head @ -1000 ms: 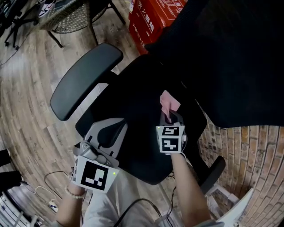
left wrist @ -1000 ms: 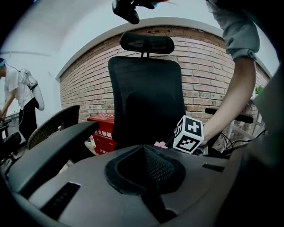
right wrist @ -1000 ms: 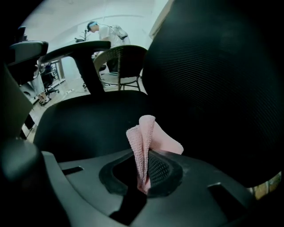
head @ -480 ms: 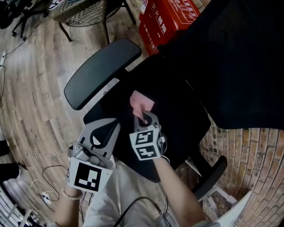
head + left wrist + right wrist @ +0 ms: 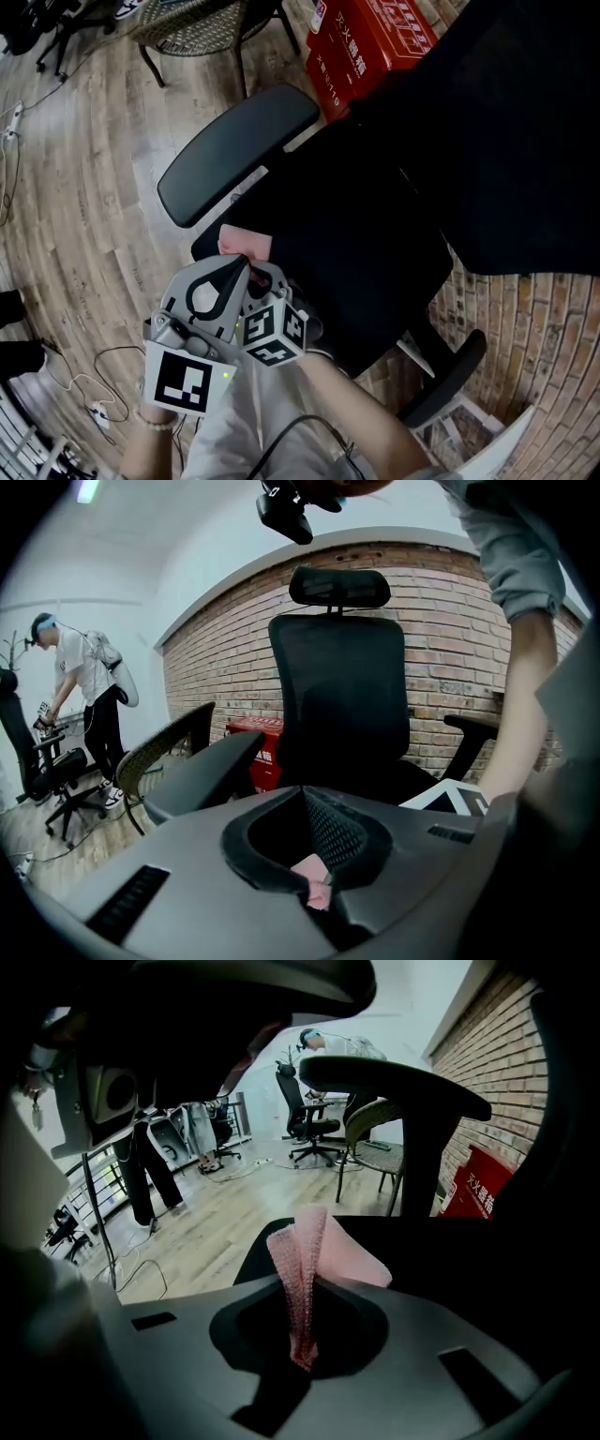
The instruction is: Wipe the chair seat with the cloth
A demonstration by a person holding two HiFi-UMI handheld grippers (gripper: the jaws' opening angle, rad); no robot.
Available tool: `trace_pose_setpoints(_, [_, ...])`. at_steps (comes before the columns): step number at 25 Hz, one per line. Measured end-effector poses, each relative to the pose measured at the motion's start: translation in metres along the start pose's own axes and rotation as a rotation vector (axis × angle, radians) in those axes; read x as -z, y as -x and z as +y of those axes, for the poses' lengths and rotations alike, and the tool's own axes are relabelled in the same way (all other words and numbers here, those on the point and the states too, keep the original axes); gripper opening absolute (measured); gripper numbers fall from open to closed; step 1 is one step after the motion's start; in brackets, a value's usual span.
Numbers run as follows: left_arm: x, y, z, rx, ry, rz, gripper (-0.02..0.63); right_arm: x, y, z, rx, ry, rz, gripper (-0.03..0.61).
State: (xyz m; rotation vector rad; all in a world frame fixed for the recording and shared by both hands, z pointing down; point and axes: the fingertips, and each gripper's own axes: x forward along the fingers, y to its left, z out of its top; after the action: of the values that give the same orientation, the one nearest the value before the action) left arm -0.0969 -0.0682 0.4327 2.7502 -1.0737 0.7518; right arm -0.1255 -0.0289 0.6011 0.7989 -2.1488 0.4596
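Grip: found the right gripper (image 5: pixel 309 1290) clenched on the pink cloth (image 5: pixel 246 242), a knit fold standing up between its jaws. Saw the cloth's free part spread flat on the black chair seat (image 5: pixel 375 253), at the seat's corner just beside the padded armrest (image 5: pixel 239 150). Found the left gripper (image 5: pixel 302 791) pressed together with nothing pinched, held just beside the right one over that same corner, a bit of pink showing through the gap behind its tips. Noted a red box (image 5: pixel 366 42) on the wooden floor (image 5: pixel 75 187) beyond the armrest, a brick wall (image 5: pixel 441 667) behind the backrest (image 5: pixel 342 696), and a person (image 5: pixel 80 696) standing well apart near another office chair (image 5: pixel 47 771).
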Motion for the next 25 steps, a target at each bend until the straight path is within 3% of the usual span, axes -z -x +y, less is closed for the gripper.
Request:
trace_pose_setpoints(4, [-0.001,-0.002,-0.003,0.008,-0.007,-0.005,0.018,0.009,0.003,-0.004,0.02,-0.017,0.013,0.055])
trace_pose_setpoints(10, [-0.006,-0.015,-0.015,0.044,-0.013,-0.015,0.018,0.044,0.02,-0.049,0.131,-0.084,0.056,0.055])
trace_pose_setpoints(19, [-0.021,-0.044,-0.042,0.125,-0.04,-0.038,0.018,0.117,0.069,-0.15,0.352,-0.19,0.146,0.055])
trace_pose_setpoints(25, [-0.028,-0.065,-0.057,0.183,-0.072,-0.058,0.018,0.175,0.113,-0.219,0.527,-0.319,0.211,0.056])
